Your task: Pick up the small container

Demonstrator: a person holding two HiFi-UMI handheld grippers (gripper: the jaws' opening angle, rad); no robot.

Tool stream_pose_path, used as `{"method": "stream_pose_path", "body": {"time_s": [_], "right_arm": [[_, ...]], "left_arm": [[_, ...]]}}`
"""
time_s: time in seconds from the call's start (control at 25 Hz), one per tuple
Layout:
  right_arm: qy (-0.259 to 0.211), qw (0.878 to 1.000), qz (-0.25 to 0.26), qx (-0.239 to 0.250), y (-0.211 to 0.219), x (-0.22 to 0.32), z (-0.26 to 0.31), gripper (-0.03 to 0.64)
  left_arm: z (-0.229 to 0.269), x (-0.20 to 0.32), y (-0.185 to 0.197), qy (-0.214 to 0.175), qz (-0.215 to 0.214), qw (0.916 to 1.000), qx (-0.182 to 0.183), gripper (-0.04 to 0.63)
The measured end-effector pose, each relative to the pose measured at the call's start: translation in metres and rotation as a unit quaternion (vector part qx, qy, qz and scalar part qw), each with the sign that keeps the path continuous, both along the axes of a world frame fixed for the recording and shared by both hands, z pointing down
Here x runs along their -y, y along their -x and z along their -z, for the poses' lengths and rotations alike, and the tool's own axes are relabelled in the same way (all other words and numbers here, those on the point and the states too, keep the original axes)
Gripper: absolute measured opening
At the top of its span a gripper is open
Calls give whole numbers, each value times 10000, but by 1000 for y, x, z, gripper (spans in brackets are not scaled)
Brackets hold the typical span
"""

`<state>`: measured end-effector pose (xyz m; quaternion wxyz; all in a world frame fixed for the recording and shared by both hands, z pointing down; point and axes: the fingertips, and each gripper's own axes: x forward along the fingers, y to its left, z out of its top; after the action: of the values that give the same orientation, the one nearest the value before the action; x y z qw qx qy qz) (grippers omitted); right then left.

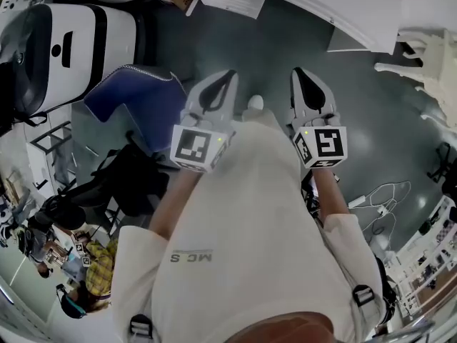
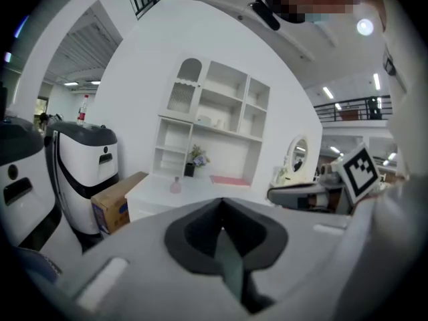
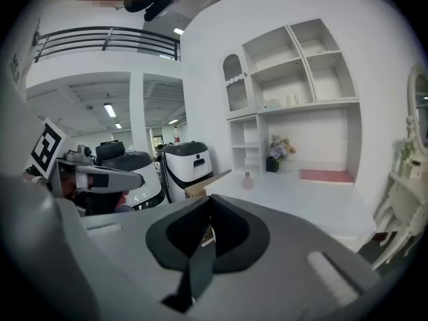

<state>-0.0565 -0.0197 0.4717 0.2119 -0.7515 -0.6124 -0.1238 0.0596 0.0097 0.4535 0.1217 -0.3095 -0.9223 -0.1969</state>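
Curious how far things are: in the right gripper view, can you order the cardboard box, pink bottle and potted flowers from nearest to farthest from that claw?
1. Cardboard box, just beyond the right claw, left of the table.
2. Pink bottle, on the table.
3. Potted flowers, at the back by the shelves.

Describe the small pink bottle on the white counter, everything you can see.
The small pink bottle is pale pink, round-bodied with a narrow neck; material too small to tell. It stands upright on the white counter, left of the potted flowers and apart from them. Only the counter touches it.
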Motion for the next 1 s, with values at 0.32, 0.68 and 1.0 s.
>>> {"method": "stream_pose_path", "body": {"time_s": [0.32,0.68,1.0], "right_arm": [[41,9988,-392,-284,33,-4,3,-3],[212,9989,-388,123,59,-3,40,-3],[506,9970,301,498,-66,123,74,-3]], "left_arm": [[4,-2,2,-33,-142,9999,2,0],[19,7,7,-162,-12,9999,20,0],[63,143,-102,-126,306,9992,-209,0]]}}
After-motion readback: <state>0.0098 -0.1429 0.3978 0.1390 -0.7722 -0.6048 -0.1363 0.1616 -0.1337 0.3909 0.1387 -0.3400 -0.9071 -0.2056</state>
